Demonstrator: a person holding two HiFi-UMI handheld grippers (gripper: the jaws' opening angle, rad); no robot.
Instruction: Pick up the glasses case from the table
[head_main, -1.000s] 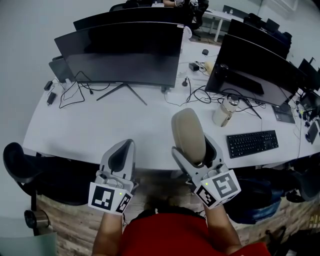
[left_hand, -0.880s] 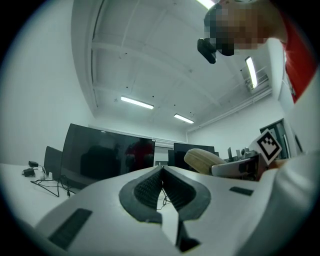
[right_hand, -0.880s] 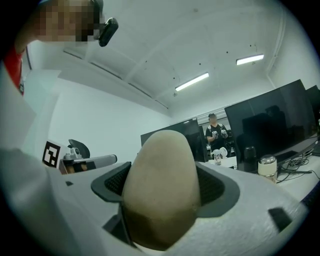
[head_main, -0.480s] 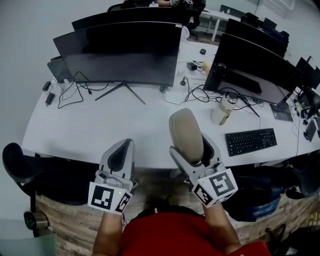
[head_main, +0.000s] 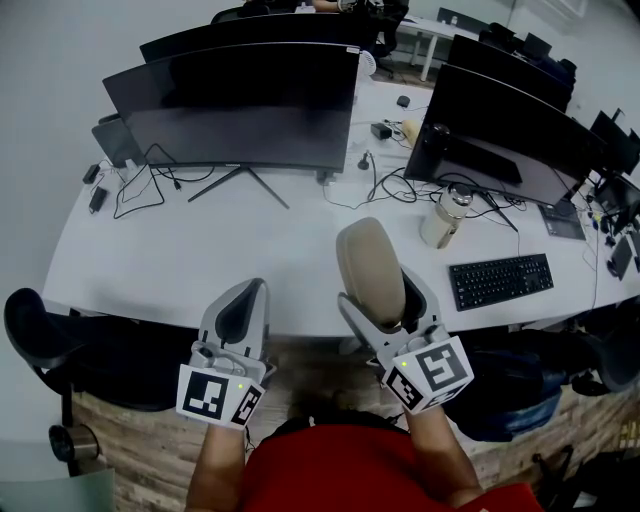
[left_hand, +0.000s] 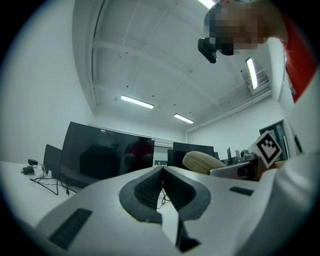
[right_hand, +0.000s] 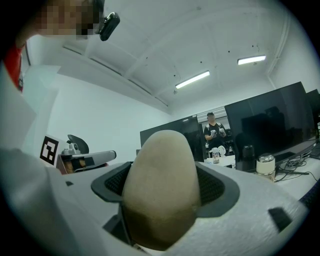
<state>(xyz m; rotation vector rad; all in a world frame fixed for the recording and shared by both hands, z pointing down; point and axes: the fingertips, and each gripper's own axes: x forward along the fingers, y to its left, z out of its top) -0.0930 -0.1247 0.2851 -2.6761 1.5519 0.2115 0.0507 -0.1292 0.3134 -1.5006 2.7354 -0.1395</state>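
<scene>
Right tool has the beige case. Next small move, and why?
Probably a short lift straight up, grip unchanged. The right tool is shut on the beige oval glasses case, which points up over the near edge of the white table; the left tool is shut and empty.

A wide dark monitor (head_main: 240, 110) and a second monitor (head_main: 520, 125) were seen on a white desk (head_main: 180, 265); a keyboard (head_main: 502, 282) and tumbler (head_main: 445, 218) were set before the latter.

Beige, apparently plain glasses case (head_main: 368, 262)

One glasses case (head_main: 370, 268), one keyboard (head_main: 501, 282), one bottle (head_main: 446, 218).
</scene>
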